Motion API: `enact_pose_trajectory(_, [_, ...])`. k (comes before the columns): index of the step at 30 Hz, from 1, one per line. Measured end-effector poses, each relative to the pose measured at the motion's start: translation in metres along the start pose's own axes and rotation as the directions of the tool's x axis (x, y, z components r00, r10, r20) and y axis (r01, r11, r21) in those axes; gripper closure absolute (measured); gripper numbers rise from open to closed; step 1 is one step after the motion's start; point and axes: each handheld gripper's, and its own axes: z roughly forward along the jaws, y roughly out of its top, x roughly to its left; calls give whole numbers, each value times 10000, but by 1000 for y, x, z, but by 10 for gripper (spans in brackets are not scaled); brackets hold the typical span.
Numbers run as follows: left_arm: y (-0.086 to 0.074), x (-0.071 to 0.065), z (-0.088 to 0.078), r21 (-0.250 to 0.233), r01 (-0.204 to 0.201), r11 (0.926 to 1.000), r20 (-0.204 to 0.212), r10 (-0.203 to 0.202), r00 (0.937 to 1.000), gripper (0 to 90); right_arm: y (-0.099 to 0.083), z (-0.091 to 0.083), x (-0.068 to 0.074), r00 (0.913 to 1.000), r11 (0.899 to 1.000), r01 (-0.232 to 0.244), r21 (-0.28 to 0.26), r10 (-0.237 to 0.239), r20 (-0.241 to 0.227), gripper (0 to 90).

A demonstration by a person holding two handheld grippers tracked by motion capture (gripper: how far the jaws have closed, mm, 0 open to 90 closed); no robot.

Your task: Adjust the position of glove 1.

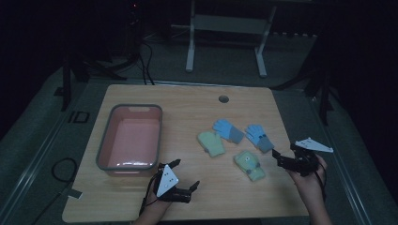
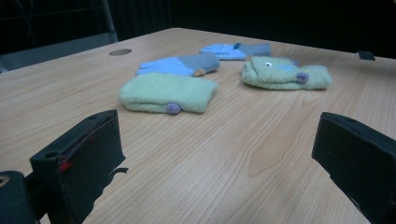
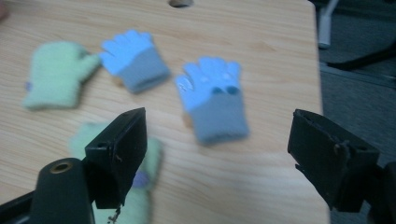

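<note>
Right gripper (image 3: 217, 140) wide open, empty, above blurred blue glove (image 3: 212, 95), green mitten (image 3: 140, 186) half hidden (behind jaw), left gripper (image 2: 217, 158) open, empty

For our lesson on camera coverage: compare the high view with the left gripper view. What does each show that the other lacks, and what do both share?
High view alone: the pink plastic basin with grey rim, both hands, the right gripper, the floor and a white frame.

Left gripper view alone: a close look between the left gripper's own open black jaws, with nothing between them.

Both: the wooden table, its round hole, two pale green knitted mittens and two blue knitted gloves with grey cuffs.
</note>
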Motion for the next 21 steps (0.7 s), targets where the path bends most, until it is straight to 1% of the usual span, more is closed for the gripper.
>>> enact_pose_trajectory(1, [0, 0, 0, 0, 0, 10000, 0, 0, 10000, 21, 0, 0, 0, 10000, 10000, 0, 0, 0, 0, 187])
enact_pose_trajectory(2, [0, 0, 0, 0, 10, 10000, -3, -10, 10000, 20, 7, 3, 6, 9996, 10000, 92, 32, -91, -276, 136])
enact_pose_trajectory(4, [0, 0, 0, 12, 19, 10000, 14, -19, 10000, 20, 12, 6, 11, 9980, 9999, 83, 97, -77, -622, 127])
enact_pose_trajectory(5, [0, 0, 0, 19, 19, 10000, 15, -19, 10000, 20, 12, 6, 11, 9980, 9999, 83, 97, -77, -622, 127])
enact_pose_trajectory(7, [0, 0, 0, 29, 12, 10000, 22, -12, 10000, 20, 17, 11, 18, 9972, 9996, 246, 105, -238, -716, 118])
enact_pose_trajectory(8, [0, 0, 0, 29, 7, 10000, 20, -7, 10000, 21, 20, 13, 21, 9953, 9996, 268, 130, -254, -934, 117])
enact_pose_trajectory(9, [0, 0, 0, 26, 4, 10000, 18, -4, 10000, 21, 24, 17, 26, 9943, 9994, 335, 16, -331, -1015, 112])
enact_pose_trajectory(10, [0, 0, 0, 27, -3, 10000, 18, 3, 10000, 20, 26, 19, 29, 9925, 9991, 426, 16, -421, -1152, 112])
enact_pose_trajectory(12, [0, 0, 0, 32, -5, 10000, 19, 5, 10000, 21, 30, 24, 35, 9921, 9987, 515, -53, -517, -1141, 112])
enact_pose_trajectory(13, [0, 0, 0, 34, -9, 10000, 28, 9, 10000, 20, 31, 27, 38, 9903, 9983, 578, -48, -579, -1261, 112])
enact_pose_trajectory(15, [0, 0, 0, 30, -11, 10000, 30, 11, 10000, 21, 33, 29, 40, 9908, 9982, 586, -124, -596, -1212, 114])
enact_pose_trajectory(16, [0, 0, 0, 30, -12, 10000, 34, 12, 10000, 21, 37, 35, 46, 9876, 9965, 830, -131, -840, -1328, 116])
enact_pose_trajectory(18, [0, 0, 0, 27, -11, 10000, 29, 11, 10000, 21, 38, 37, 48, 9869, 9962, 859, -160, -872, -1355, 130])
enact_pose_trajectory(19, [0, 0, 0, 27, -12, 10000, 29, 11, 10000, 20, 40, 40, 50, 9839, 9956, 914, -186, -932, -1526, 130])
enact_pose_trajectory(20, [0, 0, 0, 37, -14, 10000, 27, 14, 10000, 20, 44, 46, 55, 9806, 9949, 995, -184, -1012, -1681, 133])
enact_pose_trajectory(21, [0, 0, 0, 51, -25, 10000, 31, 25, 10000, 21, 45, 48, 57, 9784, 9950, 979, -177, -995, -1810, 134])
